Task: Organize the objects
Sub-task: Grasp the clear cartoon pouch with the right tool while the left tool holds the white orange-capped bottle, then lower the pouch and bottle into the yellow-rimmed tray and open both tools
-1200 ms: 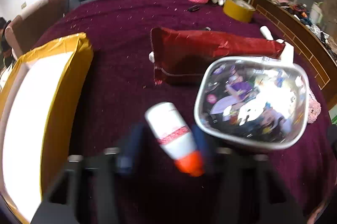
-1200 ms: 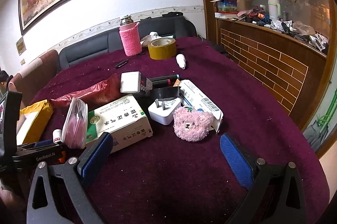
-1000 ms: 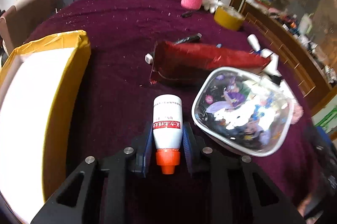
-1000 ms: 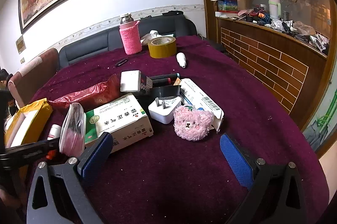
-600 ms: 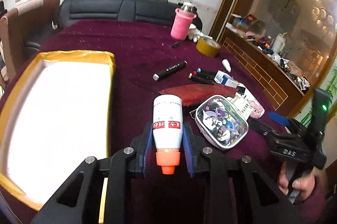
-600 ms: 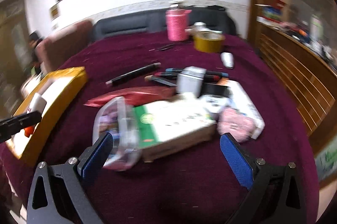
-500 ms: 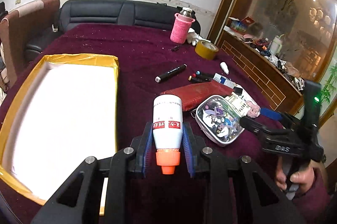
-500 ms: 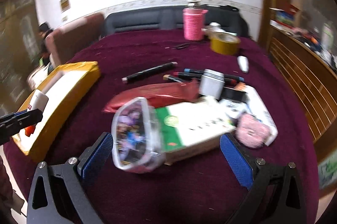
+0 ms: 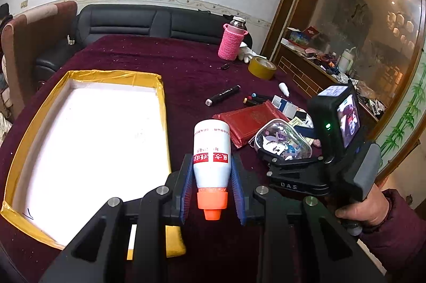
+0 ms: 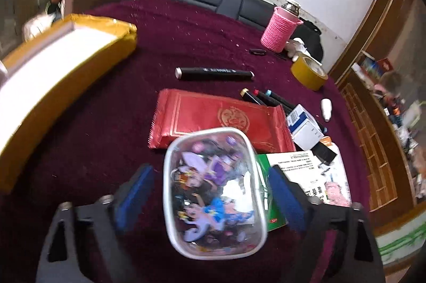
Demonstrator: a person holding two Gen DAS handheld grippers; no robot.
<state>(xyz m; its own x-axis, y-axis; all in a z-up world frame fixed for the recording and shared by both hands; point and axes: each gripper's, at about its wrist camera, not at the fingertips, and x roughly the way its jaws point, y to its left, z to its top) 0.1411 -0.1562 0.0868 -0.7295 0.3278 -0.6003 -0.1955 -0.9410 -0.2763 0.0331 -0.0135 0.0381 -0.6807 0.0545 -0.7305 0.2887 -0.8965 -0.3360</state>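
in the left wrist view, the left gripper (image 9: 212,183) is clamping its blue pads on a white bottle (image 9: 212,153) with a red label band, its orange cap (image 9: 212,204) pointing back toward the camera. the bottle is hanging above the maroon tablecloth (image 9: 186,70), just beside the right edge of the yellow-taped tray (image 9: 162,107), whose white floor is lying ahead and to the gripper's left. ahead and to its right a red packet (image 9: 250,120) is lying flat, with a clear pouch (image 9: 282,140) of cartoon stickers resting against its near end. a person's hand (image 9: 364,211) in a dark red sleeve is gripping the handle of the right gripper there, which is reaching for the pouch.

in the right wrist view, the right gripper (image 10: 210,194) is standing apart, its jaws having just been closing, with the clear pouch (image 10: 213,190) lying between the pads and a gap showing on each side. straight beyond the pouch lies the red packet (image 10: 213,115), farther on a black marker (image 10: 213,73). a green-and-white box (image 10: 298,168) is lying under the gripper's right finger. the tray (image 10: 66,65) is sitting far left.
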